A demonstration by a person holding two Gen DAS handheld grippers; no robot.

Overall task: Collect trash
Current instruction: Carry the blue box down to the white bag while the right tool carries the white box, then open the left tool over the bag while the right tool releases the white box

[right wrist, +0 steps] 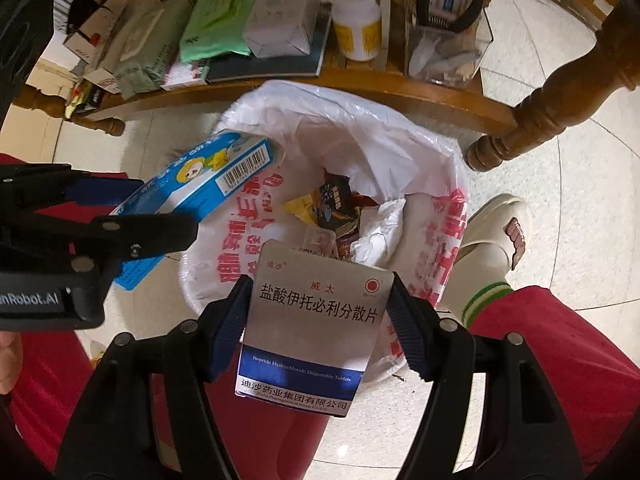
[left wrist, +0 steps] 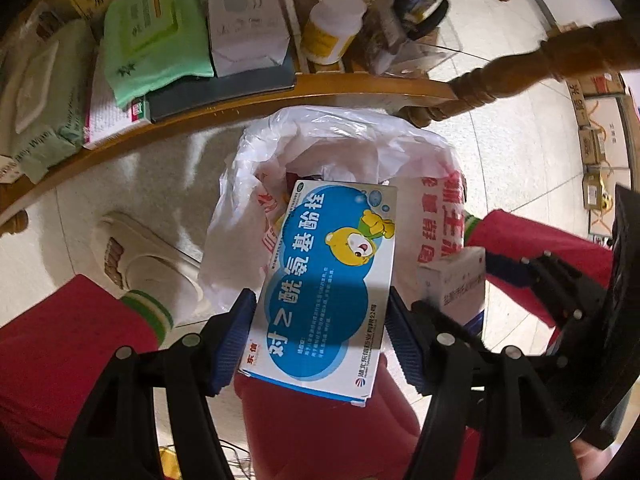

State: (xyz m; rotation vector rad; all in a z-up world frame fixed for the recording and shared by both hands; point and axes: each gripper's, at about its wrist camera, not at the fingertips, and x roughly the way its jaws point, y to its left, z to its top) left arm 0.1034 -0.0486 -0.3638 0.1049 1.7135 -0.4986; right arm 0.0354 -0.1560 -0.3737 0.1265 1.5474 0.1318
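Your left gripper (left wrist: 320, 336) is clamped on the flat blue-and-white cardboard medicine box with a yellow cartoon bear (left wrist: 326, 280), its blue pads pressing both long edges at lower centre of the left wrist view. Your right gripper (right wrist: 320, 320) is clamped the same way on the grey-and-blue cardboard tablet box (right wrist: 316, 320), low in the centre of the right wrist view. Both boxes hang above the near rim of the white plastic bin bag with red print (right wrist: 400, 152), which fills mid-frame and holds crumpled wrappers (right wrist: 332, 204). Behind it, across the top, runs the cluttered low wooden shelf (right wrist: 360, 84). Your cream slipper (right wrist: 492, 236) stands just right of the bag.
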